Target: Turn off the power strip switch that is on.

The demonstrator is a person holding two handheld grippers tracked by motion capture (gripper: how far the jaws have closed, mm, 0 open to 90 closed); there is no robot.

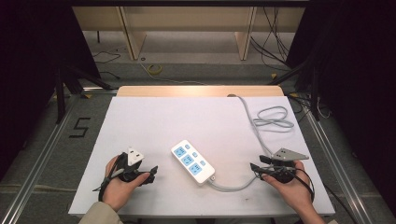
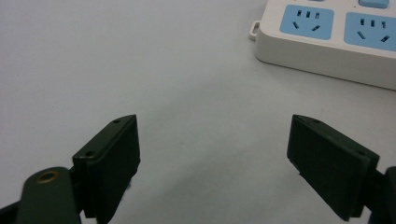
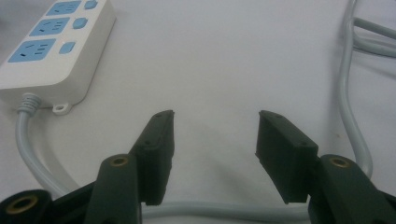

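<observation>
This is a lab set up for recording, not a home or a shop. The white surface [image 1: 154, 121] is a bare board with a wooden strip along its far edge, and it sits between aluminium rails [image 1: 44, 149] that run down both sides. Black curtains [image 1: 28, 56] close off the left and right, with black stand legs [image 1: 70, 79] planted at their feet. Beyond the jaws and past the far edge, loose cables [image 1: 275, 37] trail over a grey floor beneath plain wooden furniture [image 1: 135, 32]. A black numeral five [image 1: 80, 127] is marked on the floor beside the left rail, like a station number.
</observation>
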